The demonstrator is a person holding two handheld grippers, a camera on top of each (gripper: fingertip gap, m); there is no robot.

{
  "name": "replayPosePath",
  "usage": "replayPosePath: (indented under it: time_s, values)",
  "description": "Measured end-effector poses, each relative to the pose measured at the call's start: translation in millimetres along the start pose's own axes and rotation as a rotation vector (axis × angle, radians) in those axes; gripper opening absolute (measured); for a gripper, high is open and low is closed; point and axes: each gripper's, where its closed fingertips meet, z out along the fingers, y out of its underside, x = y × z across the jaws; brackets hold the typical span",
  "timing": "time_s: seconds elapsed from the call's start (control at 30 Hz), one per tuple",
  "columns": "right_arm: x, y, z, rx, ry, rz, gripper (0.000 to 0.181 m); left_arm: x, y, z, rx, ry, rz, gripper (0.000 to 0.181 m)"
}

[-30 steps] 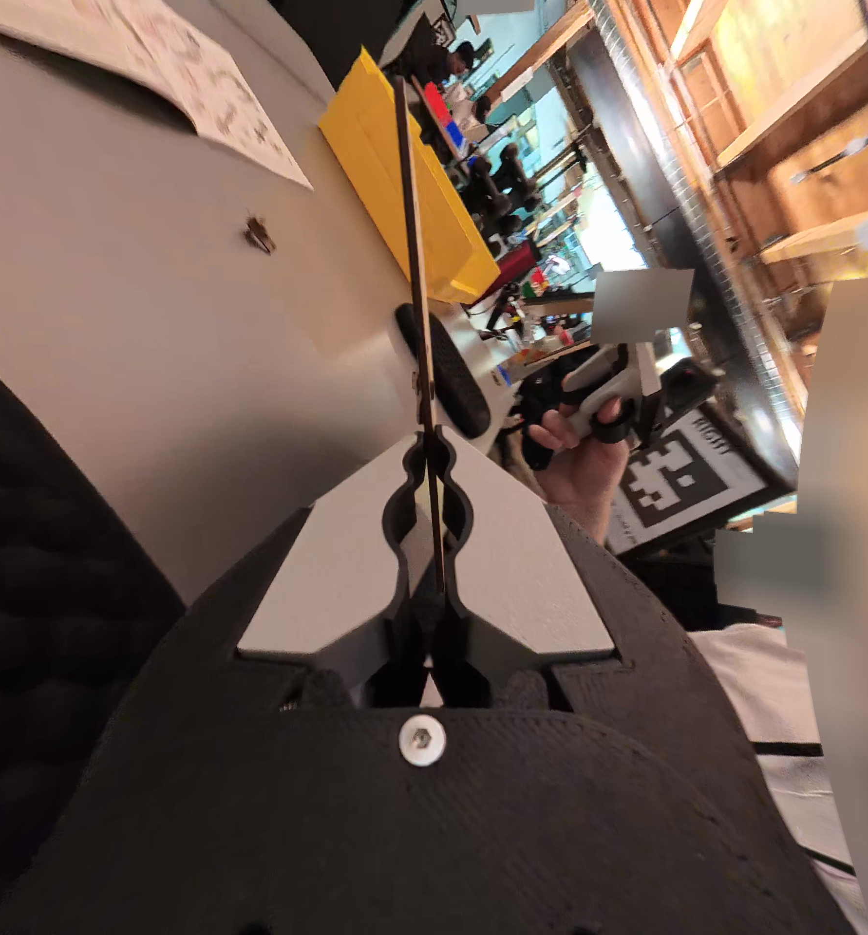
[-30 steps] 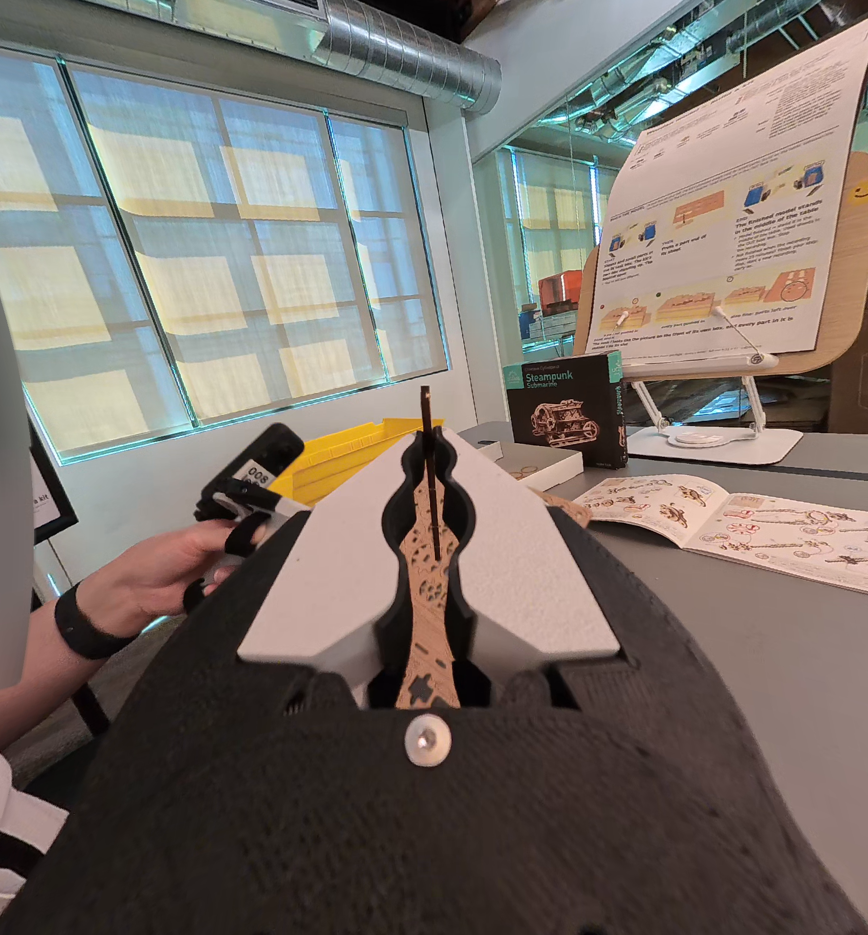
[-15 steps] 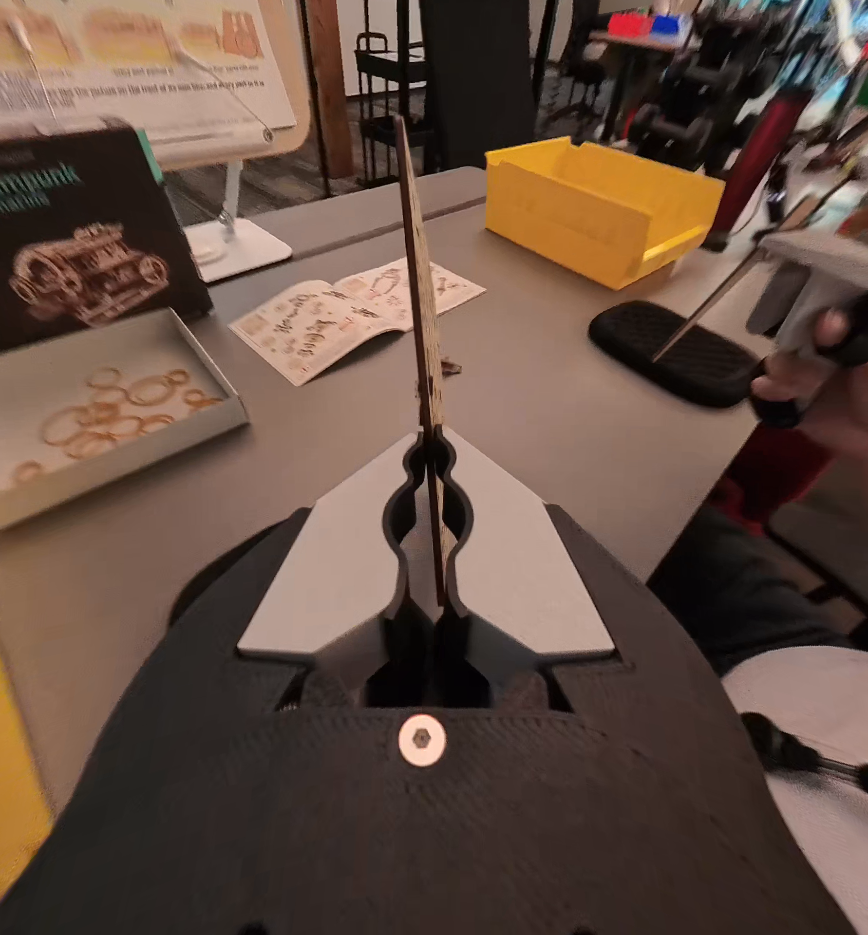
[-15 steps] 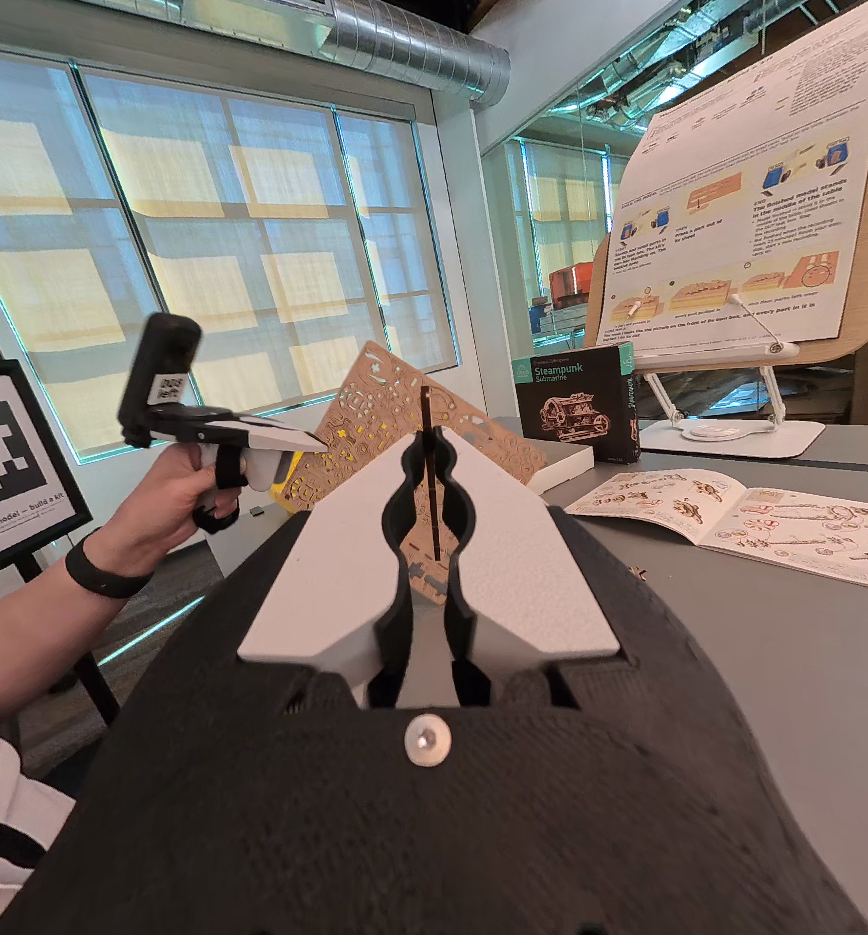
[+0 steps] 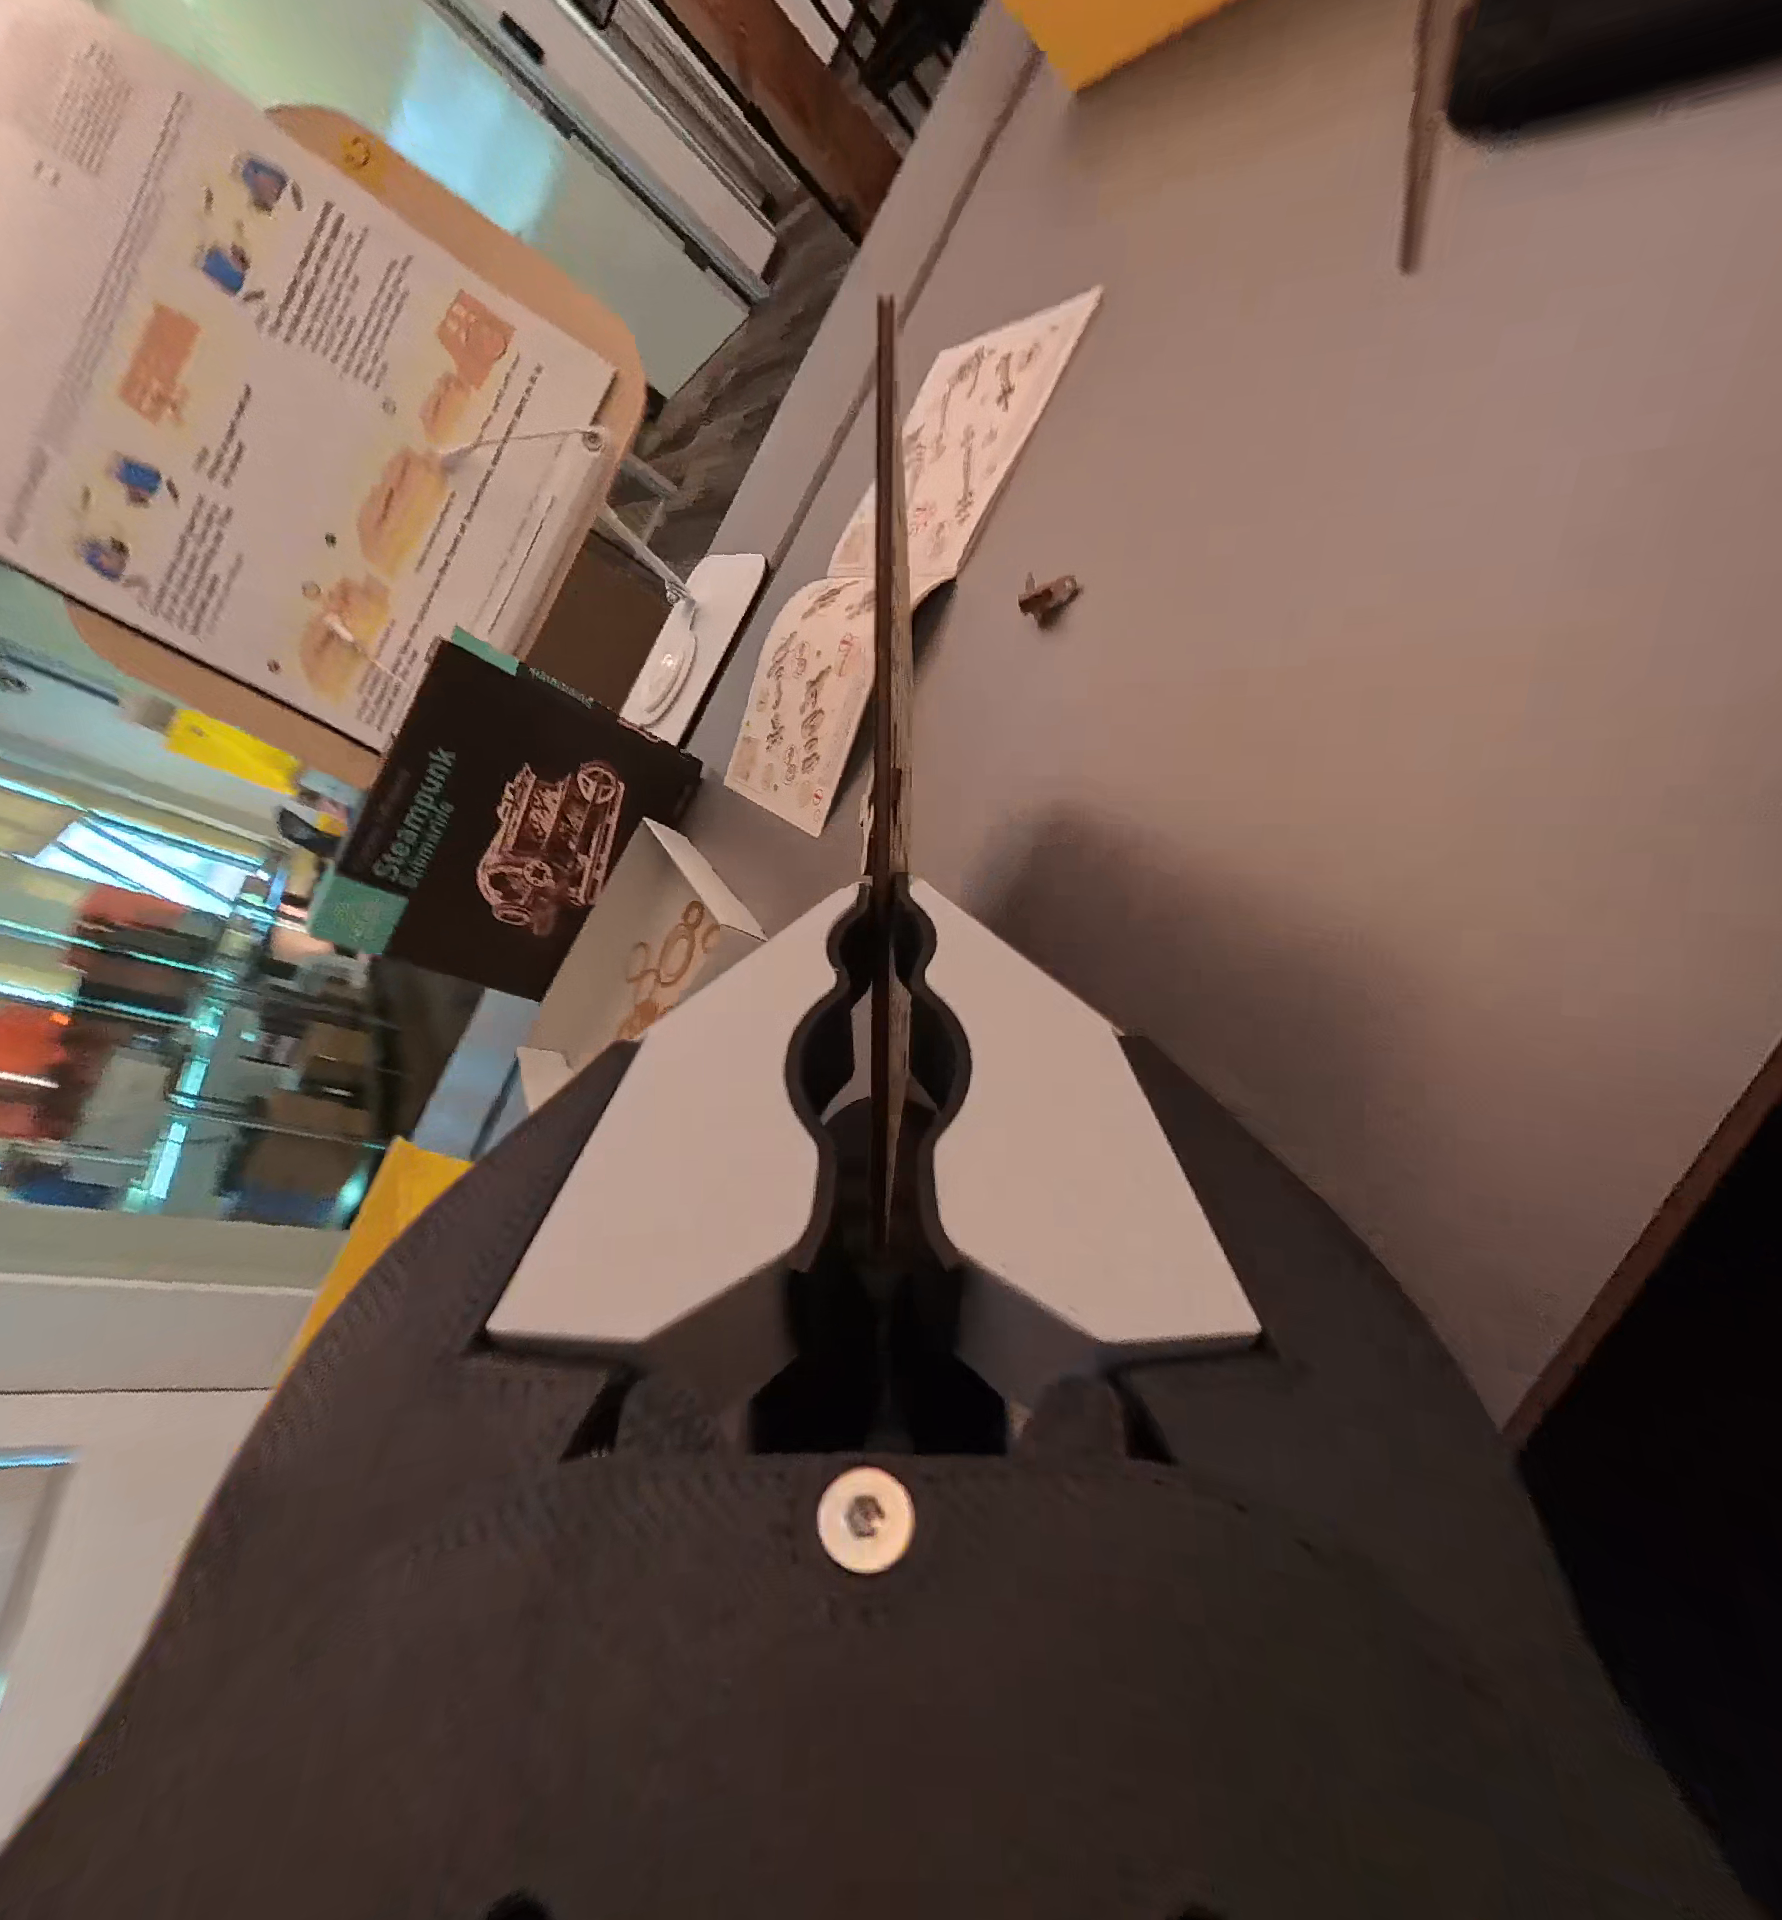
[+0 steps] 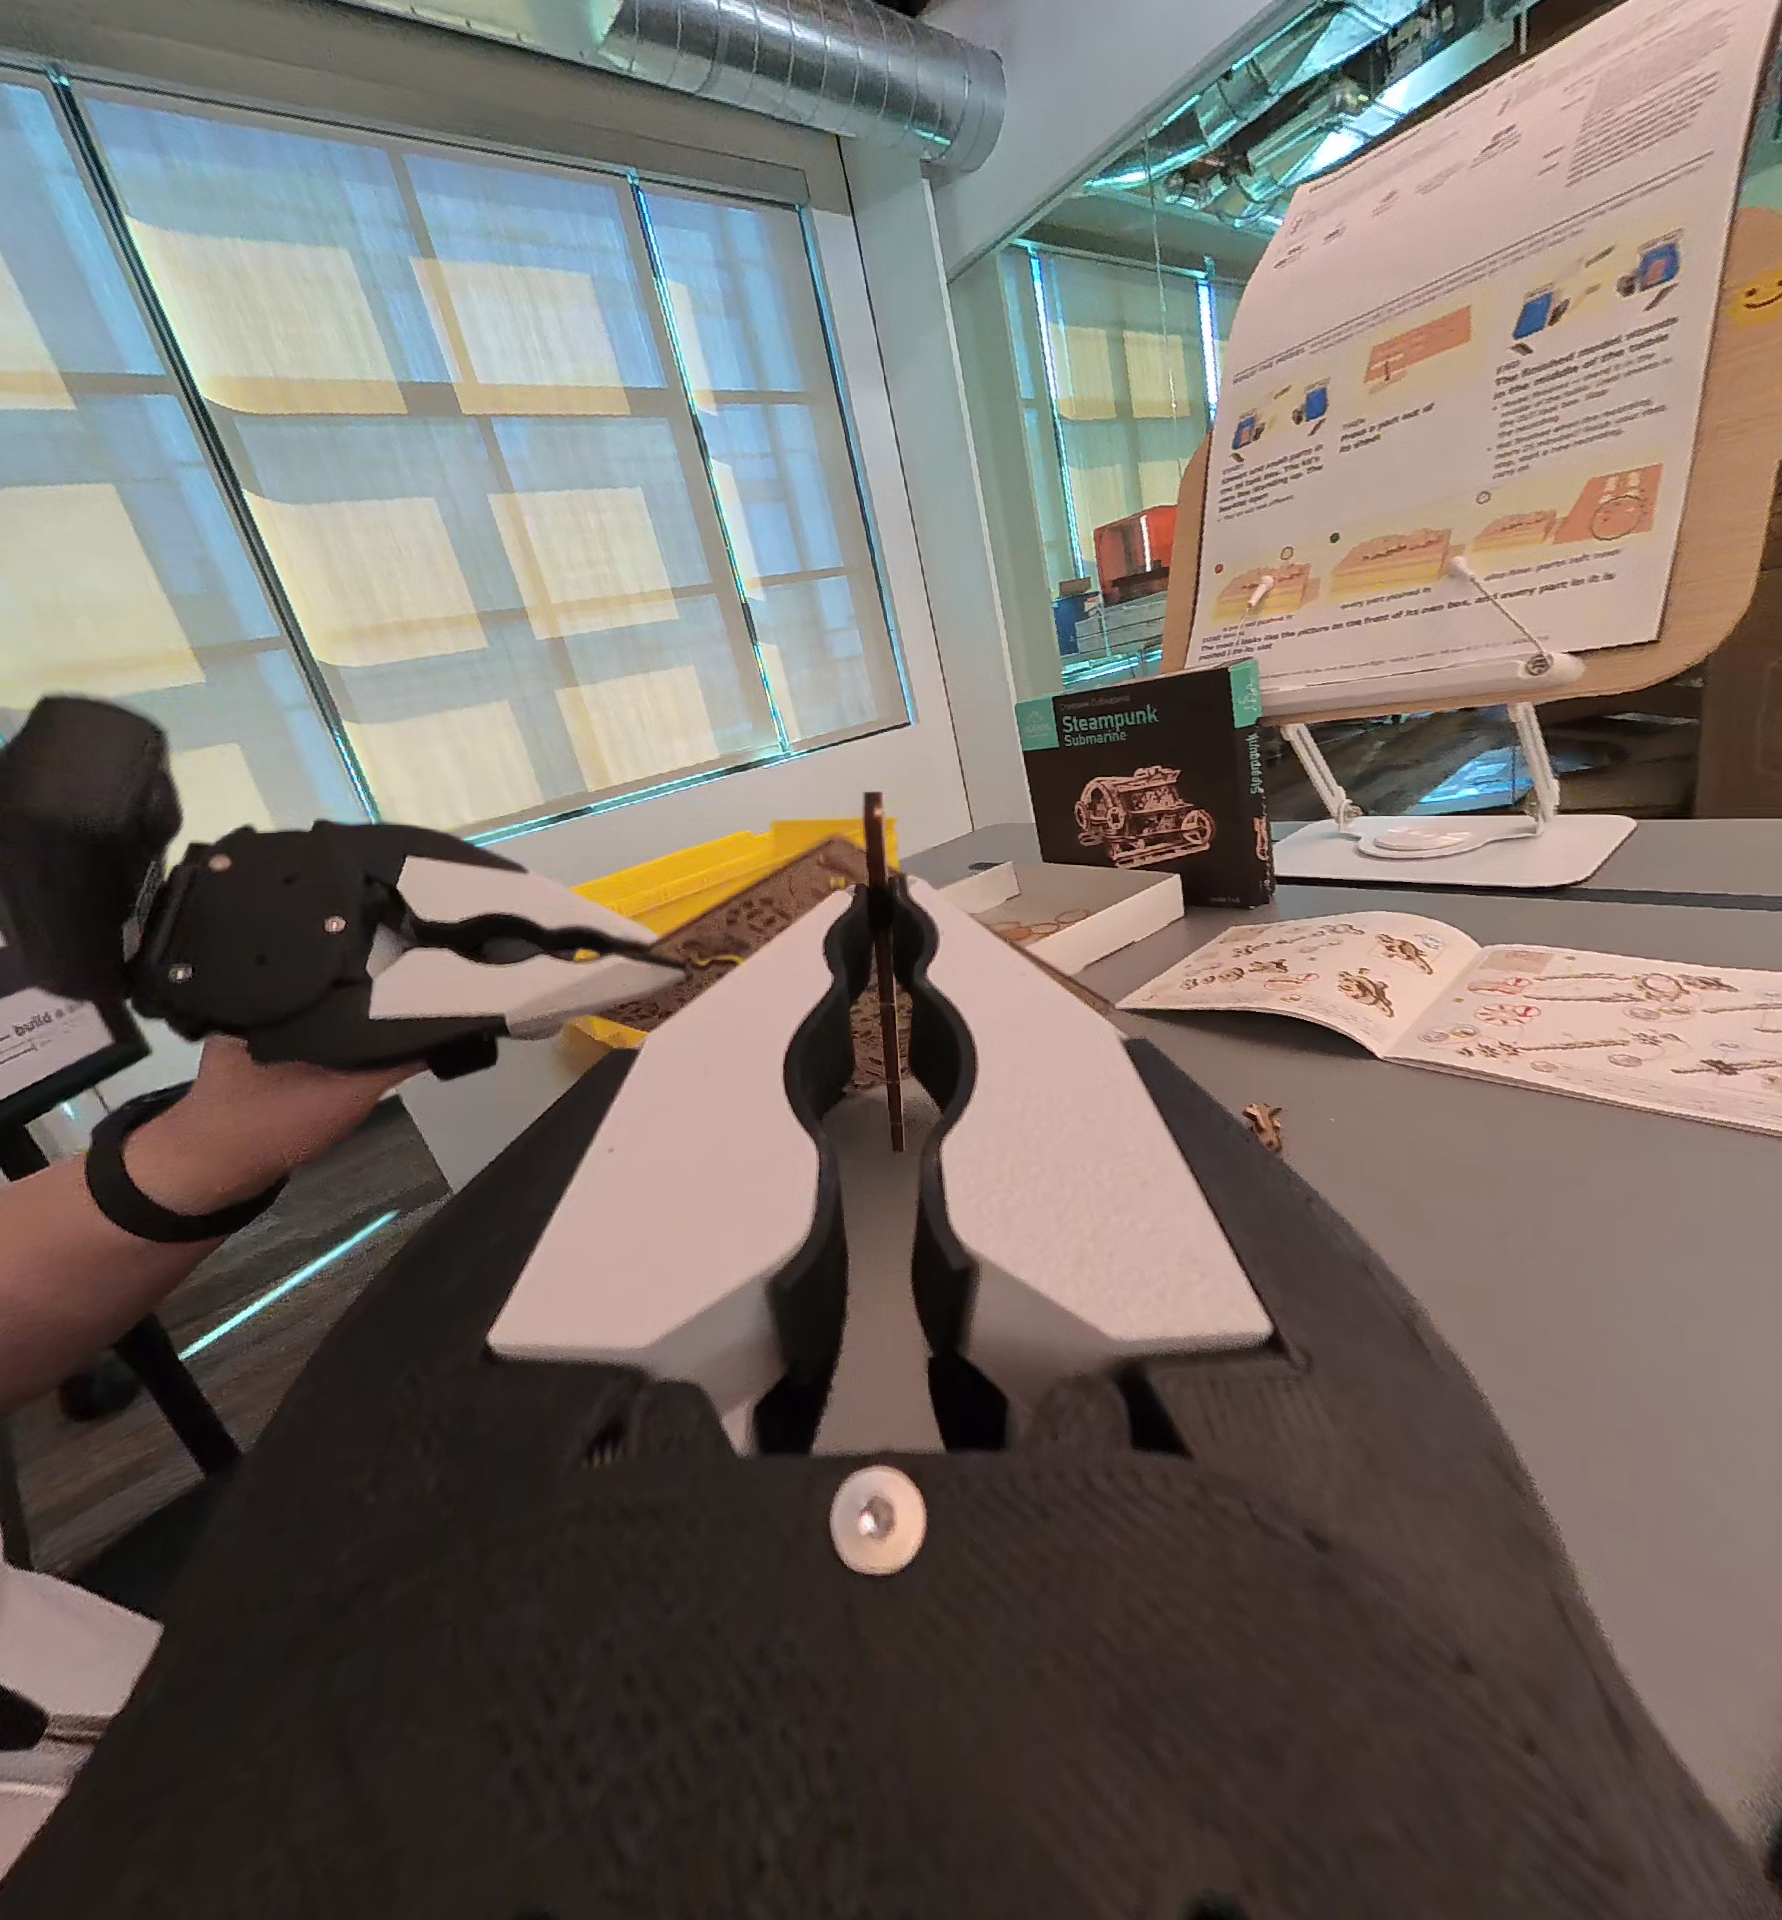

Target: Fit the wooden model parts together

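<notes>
- The left gripper (image 5: 882, 894), at the centre of the left wrist view, is clamped on a thin wooden sheet (image 5: 887, 582) seen edge-on; the sheet rises from the fingertips toward the upper middle of the frame.
- In the right wrist view that gripper (image 6: 658, 951) shows at middle left, held in a hand (image 6: 274, 1091) with a black wrist strap, its tips pinching the perforated sheet (image 6: 762, 925) in front of a yellow bin (image 6: 721, 862).
- The right gripper (image 6: 882, 894), at the centre of its own view, is closed on a small dark wooden part (image 6: 879, 935) that stands upright between the white fingers (image 6: 1022, 1091).
- A tiny wooden piece (image 6: 1264, 1122) lies on the grey table (image 6: 1489, 1299) at middle right, just below an open instruction booklet (image 6: 1489, 997).
- A dark model box (image 6: 1141, 790) stands upright in the upper right, beside a shallow white tray (image 6: 1084, 914) holding ring-shaped parts.
- Behind the box, a sheet of printed instructions (image 6: 1469, 343) leans on a stand (image 6: 1469, 821).
</notes>
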Motion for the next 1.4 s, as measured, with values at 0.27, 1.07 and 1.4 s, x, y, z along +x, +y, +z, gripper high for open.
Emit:
replayPosePath:
  time_s: [0.27,1.07,1.4]
  values:
    - [0.4,3.8,-7.3,-0.038,0.022,-0.04,0.002,46.8,13.4,22.4,-0.035,-0.045,0.333,0.001]
    - [-21.5,87.5,86.5,-0.254,-0.133,0.049,0.002,83.5,43.3,40.5,-0.049,-0.072,0.6,0.003]
    - [-25.3,116.9,123.3,-0.594,-0.267,0.119,0.002,91.8,49.4,42.4,-0.05,-0.065,0.638,0.004]
